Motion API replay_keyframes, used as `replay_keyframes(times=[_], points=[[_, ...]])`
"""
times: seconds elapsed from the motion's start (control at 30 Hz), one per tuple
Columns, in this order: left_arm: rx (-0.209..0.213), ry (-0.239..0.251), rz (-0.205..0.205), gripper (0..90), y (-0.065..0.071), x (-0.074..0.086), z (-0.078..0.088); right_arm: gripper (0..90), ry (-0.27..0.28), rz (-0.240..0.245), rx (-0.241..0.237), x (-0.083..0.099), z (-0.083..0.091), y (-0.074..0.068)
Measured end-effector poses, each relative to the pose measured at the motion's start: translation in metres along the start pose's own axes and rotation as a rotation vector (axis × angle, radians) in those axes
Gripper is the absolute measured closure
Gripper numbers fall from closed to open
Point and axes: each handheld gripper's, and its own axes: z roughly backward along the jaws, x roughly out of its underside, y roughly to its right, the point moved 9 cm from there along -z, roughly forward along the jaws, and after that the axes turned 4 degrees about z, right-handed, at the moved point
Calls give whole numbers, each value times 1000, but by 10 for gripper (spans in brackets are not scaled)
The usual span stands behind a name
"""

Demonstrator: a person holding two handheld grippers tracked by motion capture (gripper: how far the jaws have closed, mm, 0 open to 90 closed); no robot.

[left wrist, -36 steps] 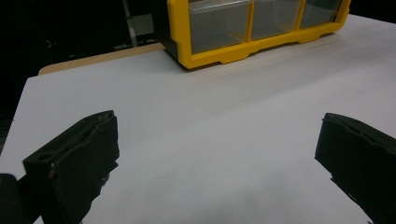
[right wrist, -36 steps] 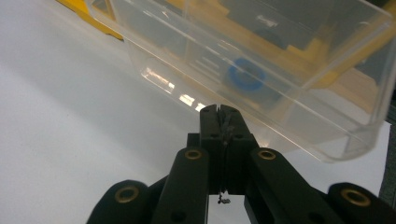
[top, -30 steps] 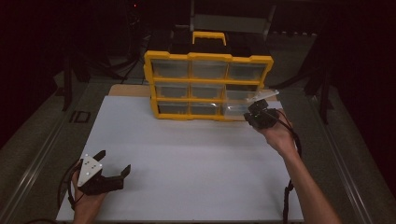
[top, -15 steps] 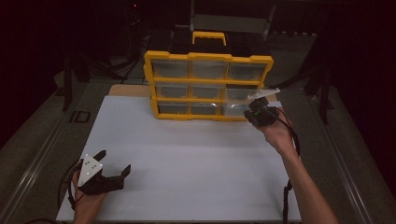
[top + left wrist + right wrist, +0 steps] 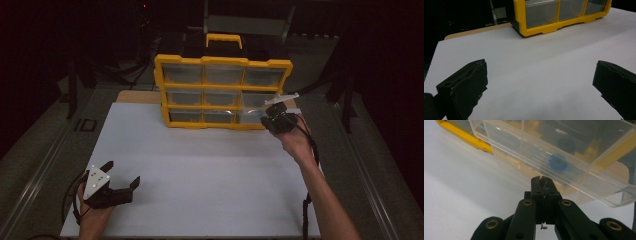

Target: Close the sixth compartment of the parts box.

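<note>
Up close, right claw [image 5: 541, 180] clamped on clear drawer [image 5: 564, 157] of yellow organizer [image 5: 223, 92]; left claw [image 5: 540, 82] agape over white tabletop [image 5: 210, 165].

A white table [image 5: 210, 170] carries a yellow drawer organizer [image 5: 222, 92] standing upright near its far edge, clear drawers facing the person. A strip of bare wood [image 5: 137, 96] shows behind the white surface at the far left.

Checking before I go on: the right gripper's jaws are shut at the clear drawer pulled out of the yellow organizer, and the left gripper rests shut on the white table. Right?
Not quite. The left gripper is open: the left gripper view shows its jaws wide apart over the white table. The rest holds.
</note>
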Motion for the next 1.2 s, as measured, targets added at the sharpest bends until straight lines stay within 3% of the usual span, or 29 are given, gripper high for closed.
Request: replay_keyframes(times=[1.2], points=[[-1,0,0,1,0,0,0,893,13,-63,-12,-9,-10,6]])
